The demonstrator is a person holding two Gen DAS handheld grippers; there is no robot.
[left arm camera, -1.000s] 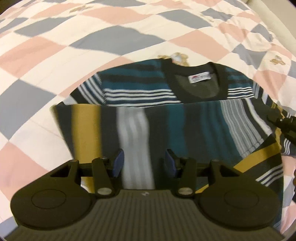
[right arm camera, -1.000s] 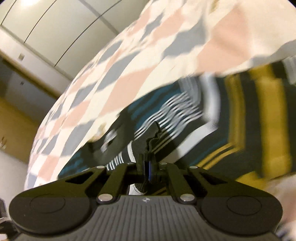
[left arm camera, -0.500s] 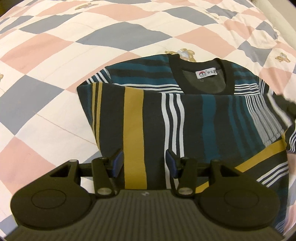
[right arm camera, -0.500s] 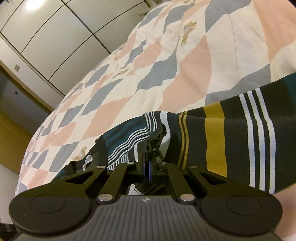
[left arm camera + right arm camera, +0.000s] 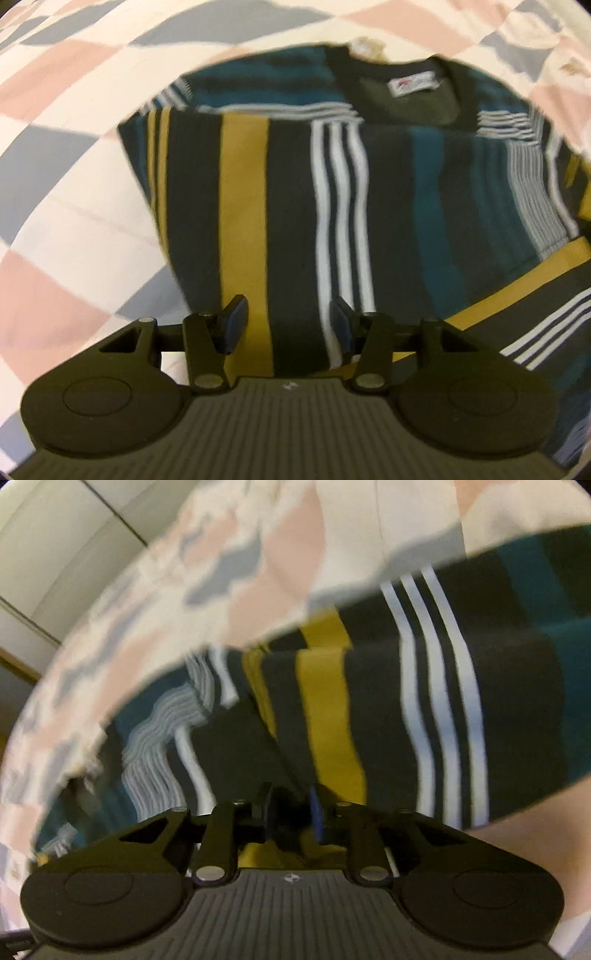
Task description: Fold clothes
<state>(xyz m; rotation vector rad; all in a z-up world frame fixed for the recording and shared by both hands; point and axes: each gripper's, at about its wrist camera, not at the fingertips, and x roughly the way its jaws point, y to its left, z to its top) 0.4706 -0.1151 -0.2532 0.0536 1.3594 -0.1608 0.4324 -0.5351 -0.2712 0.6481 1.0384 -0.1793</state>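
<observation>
Two wrist fisheye views, both aimed at one striped garment on a bed.

The left wrist view looks steeply down from above the left tool (image 5: 284, 325), close over the folded striped sweater (image 5: 332, 206), with the checked bedspread (image 5: 74, 177) filling the far and left margins. The right wrist view sits lower and nearer behind the right tool (image 5: 290, 812), facing obliquely across the same sweater (image 5: 424, 709) toward the far bedspread (image 5: 236, 565) and pale wall panels (image 5: 66, 542) at upper left. Both views share the sweater's yellow band and triple white stripes. Both frames are motion-blurred.
</observation>
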